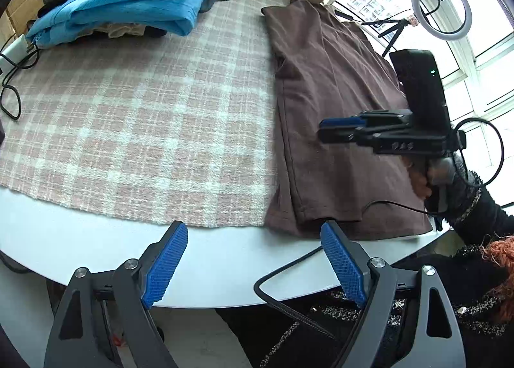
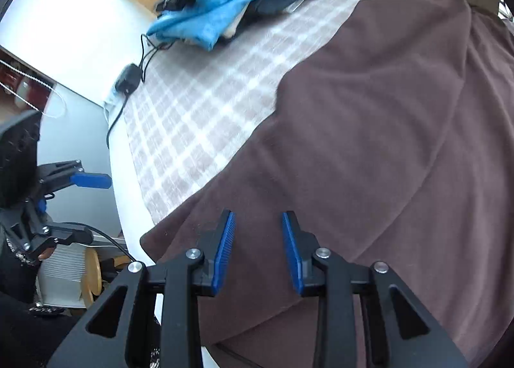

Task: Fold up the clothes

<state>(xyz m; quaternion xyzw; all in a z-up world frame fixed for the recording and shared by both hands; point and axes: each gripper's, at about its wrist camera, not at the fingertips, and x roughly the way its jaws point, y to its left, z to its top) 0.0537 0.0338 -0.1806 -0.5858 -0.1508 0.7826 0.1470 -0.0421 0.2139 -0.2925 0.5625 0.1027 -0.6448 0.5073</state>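
Observation:
A brown garment (image 1: 337, 104) lies partly folded on the right side of the table, its near hem at the table edge. In the right wrist view the brown garment (image 2: 385, 143) fills most of the frame. My right gripper (image 2: 258, 217) hovers just over its near part, open, with nothing between the blue pads (image 2: 225, 246). From the left wrist view the right gripper (image 1: 321, 128) is seen side-on above the garment. My left gripper (image 1: 253, 226) is open wide at the table's front edge, beside the garment's near corner and holding nothing. It also shows in the right wrist view as the left gripper (image 2: 96, 207).
A plaid cloth (image 1: 128, 111) covers the white round table (image 1: 96, 239). A stack of folded clothes with a blue garment (image 1: 128, 8) sits at the far left. A charger and cable (image 1: 13, 56) lie at the left edge. A ring light (image 1: 441, 8) stands by the window.

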